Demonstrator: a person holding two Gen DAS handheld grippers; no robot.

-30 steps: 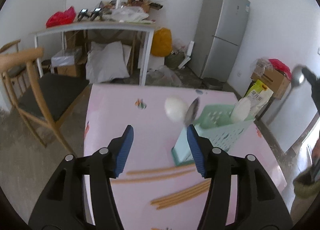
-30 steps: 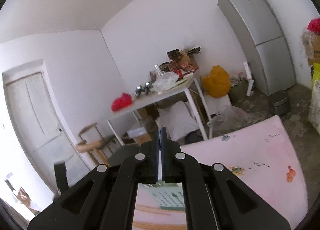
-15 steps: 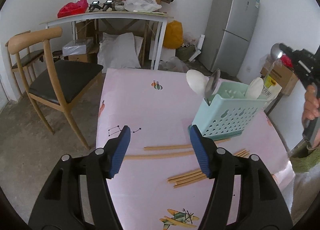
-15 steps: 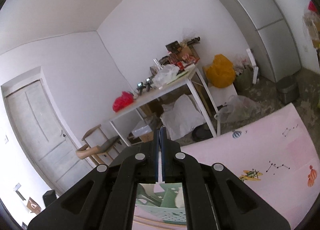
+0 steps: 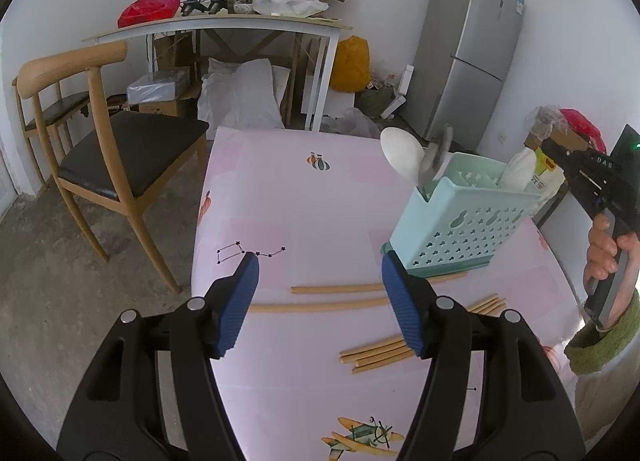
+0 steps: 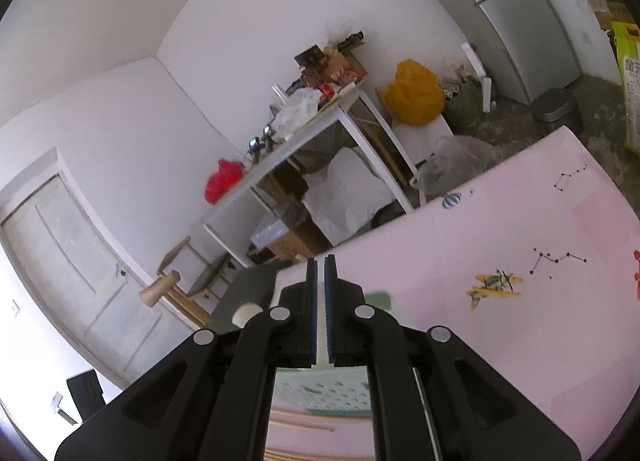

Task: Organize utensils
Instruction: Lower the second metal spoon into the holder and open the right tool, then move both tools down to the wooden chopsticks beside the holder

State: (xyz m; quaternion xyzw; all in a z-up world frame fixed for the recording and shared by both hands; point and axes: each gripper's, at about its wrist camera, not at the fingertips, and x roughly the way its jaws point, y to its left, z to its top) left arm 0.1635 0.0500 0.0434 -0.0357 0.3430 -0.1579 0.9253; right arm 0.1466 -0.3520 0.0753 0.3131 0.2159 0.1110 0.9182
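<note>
- The counter [image 5: 320, 213], under a pink printed cloth, carries everything the task concerns; the left wrist view shows it best.
- The mint-green perforated utensil caddy [image 5: 456, 229] stands upright toward the counter's right side, ahead and right of the left claw [image 5: 318, 285]. It already holds a white spoon [image 5: 400, 153], a metal spoon [image 5: 438, 151] and a second white utensil [image 5: 520, 173] at its far end.
- The right claw [image 6: 321, 309] hangs above the caddy's right end, held in a person's hand [image 5: 604, 249] with a green sleeve. Its blue pads stand almost together with only a thin slit between them, and its jaws are opening; nothing can be made out between the pads (a thin pale line runs beside the right jaw arm, too unclear to name).
- The left claw stands wide, jaws apart and nothing between them.
- The chopstick bundle [image 5: 384, 353] lies loose on the cloth, low and right, partly hidden behind the left claw's right pad.
- Two single wooden chopsticks [image 5: 336, 289] lie just in front of the caddy's base, one beyond the other, crossing the gap between the left pads. Their long axis runs side to side, roughly parallel to the line joining the pads.
- Judged from this, the left claw is far the nearer to the chopsticks, and would probably need its wrist rolled so the pads close across a stick, not along it.
</note>
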